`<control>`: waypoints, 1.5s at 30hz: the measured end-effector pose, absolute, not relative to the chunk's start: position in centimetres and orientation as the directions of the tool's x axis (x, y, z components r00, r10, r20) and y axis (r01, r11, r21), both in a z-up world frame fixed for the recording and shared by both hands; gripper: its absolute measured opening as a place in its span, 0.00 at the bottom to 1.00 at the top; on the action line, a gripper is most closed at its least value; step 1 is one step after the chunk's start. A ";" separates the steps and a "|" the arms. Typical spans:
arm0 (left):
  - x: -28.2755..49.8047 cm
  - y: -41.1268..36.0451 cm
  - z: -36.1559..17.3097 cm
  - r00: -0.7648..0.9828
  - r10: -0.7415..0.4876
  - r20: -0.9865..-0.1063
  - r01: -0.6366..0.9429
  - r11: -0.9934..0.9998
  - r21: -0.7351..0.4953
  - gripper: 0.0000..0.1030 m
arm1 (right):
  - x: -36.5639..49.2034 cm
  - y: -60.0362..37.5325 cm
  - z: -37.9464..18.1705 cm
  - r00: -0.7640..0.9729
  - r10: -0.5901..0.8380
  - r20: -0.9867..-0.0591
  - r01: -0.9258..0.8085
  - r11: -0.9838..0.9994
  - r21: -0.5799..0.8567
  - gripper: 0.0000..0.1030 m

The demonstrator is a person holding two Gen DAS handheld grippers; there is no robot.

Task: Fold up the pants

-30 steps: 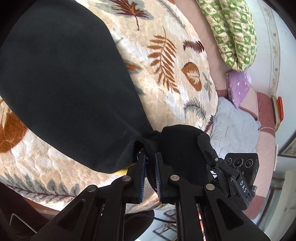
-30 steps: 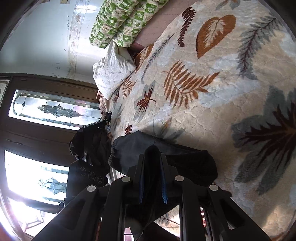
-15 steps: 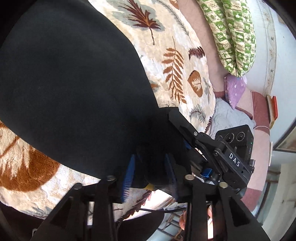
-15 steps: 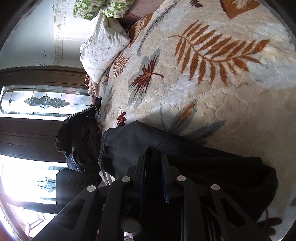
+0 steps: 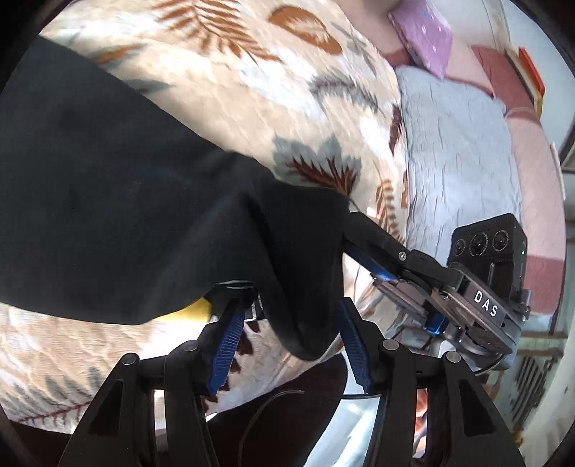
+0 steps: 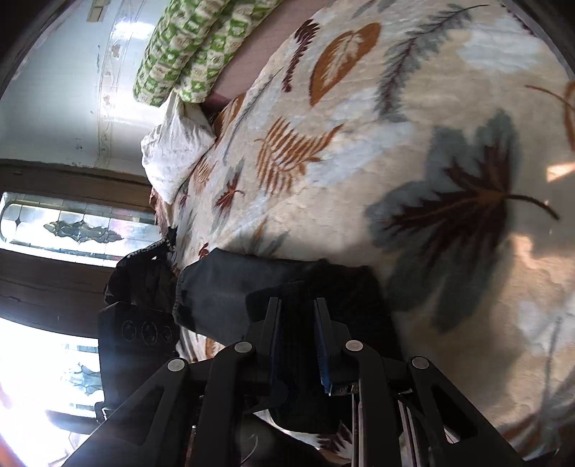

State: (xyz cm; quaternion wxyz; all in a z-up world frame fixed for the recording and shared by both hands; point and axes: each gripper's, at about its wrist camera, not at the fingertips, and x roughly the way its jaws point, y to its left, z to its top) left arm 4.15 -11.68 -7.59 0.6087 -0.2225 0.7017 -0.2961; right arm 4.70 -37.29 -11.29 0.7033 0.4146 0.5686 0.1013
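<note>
The black pants [image 5: 115,201] lie on a cream blanket with a leaf print [image 5: 273,93]. In the left wrist view my left gripper [image 5: 291,312] is open, its blue-padded fingers [image 5: 230,334] spread around a hanging fold of the pants without pinching it. The right gripper [image 5: 354,230] reaches in from the right, its tips hidden in the cloth. In the right wrist view my right gripper [image 6: 296,309] is shut on a fold of the pants [image 6: 230,291] at the blanket's near edge.
A green patterned bolster [image 6: 190,46] and a white pillow [image 6: 176,151] lie at the bed's far end. A purple cushion [image 5: 424,32] and a grey quilt [image 5: 456,151] lie beside the blanket. A dark garment heap [image 6: 140,276] sits by the glass door [image 6: 72,226].
My left gripper has opened and let go of the pants, its fingers spreading wide. My right gripper stays shut on the cloth and has shifted with it.
</note>
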 end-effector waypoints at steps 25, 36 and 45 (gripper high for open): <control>1.6 -6.4 -5.3 0.023 -0.575 -0.818 -0.198 0.800 -0.567 0.73 | 0.9 -42.3 -11.8 0.342 0.429 -0.836 0.263 0.810 0.524 0.75; 1.7 -9.7 -7.4 -0.043 -0.553 -0.832 -0.183 0.823 -0.538 0.73 | -3.1 -39.7 -12.2 0.338 0.451 -0.826 0.074 0.862 0.501 0.64; 1.3 -10.2 -7.1 -0.020 -0.544 -0.839 -0.176 0.828 -0.532 0.73 | -4.1 -39.6 -11.1 0.314 0.368 -0.875 -0.020 0.924 0.382 0.06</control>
